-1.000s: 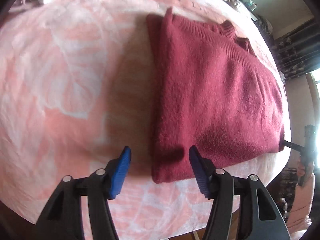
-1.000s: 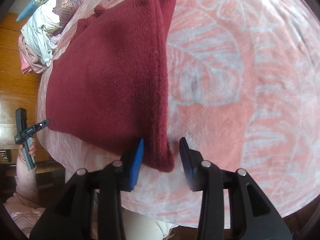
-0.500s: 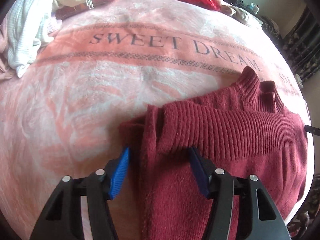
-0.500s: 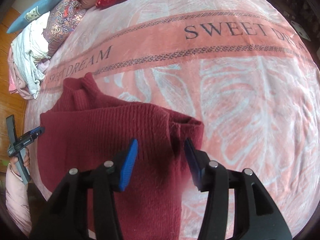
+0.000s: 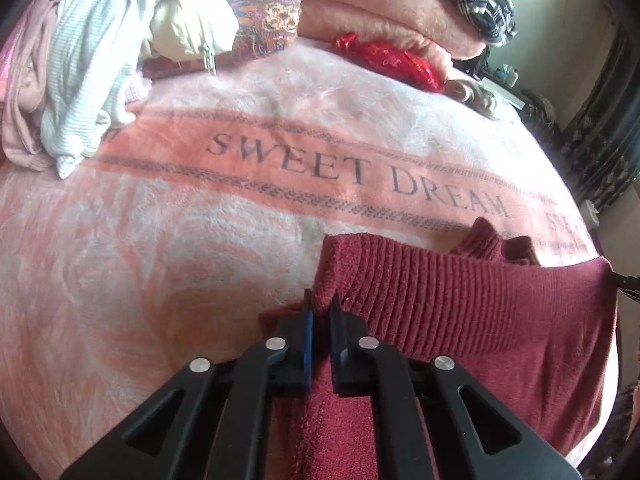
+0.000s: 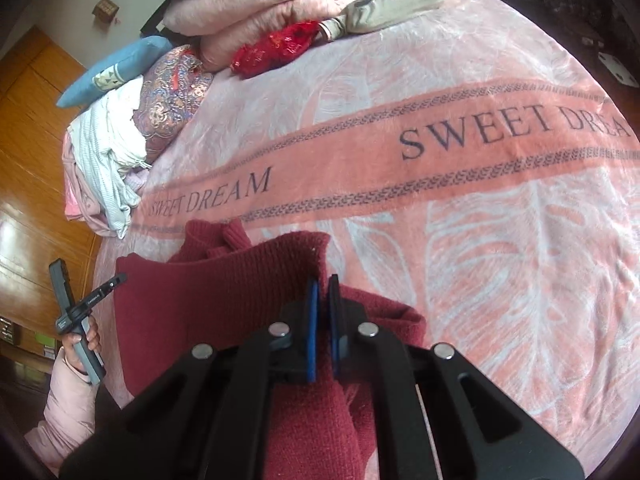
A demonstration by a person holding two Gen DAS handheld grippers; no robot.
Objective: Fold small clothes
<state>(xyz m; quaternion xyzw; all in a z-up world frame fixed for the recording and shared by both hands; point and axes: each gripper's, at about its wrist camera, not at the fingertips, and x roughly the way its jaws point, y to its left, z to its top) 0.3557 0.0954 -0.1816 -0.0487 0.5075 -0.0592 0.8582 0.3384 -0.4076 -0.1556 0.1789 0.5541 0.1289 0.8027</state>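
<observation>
Since the earlier frames both grippers have travelled from the near edge of the folded dark red sweater (image 5: 480, 340) to its far ribbed edge, and their jaws have just been closing, with knit fabric between them. The left gripper (image 5: 321, 308) is now clenched on the left corner of the ribbed hem, the blue pads pinching a raised fold of cloth. The right gripper (image 6: 322, 292) is likewise clamped on the opposite corner, the fabric bunched upward between its pads.

The sweater lies on the pink blanket (image 5: 200, 240), near the printed band reading "SWEET DREAM". The ribbed hem is doubled over the body of the garment, and the collar (image 6: 216, 236) protrudes just beyond it toward the lettering.

At the far side of the blanket sits a loose heap of clothes (image 5: 80, 72), beside a patterned cushion (image 6: 172, 88) and a stack of folded pink blankets (image 6: 260, 4). A red shiny item (image 6: 276, 48) rests against that stack.

In the right wrist view the person's left hand (image 6: 86, 336), in a pale pink sleeve, grips the handle of the left device at the sweater's edge.
</observation>
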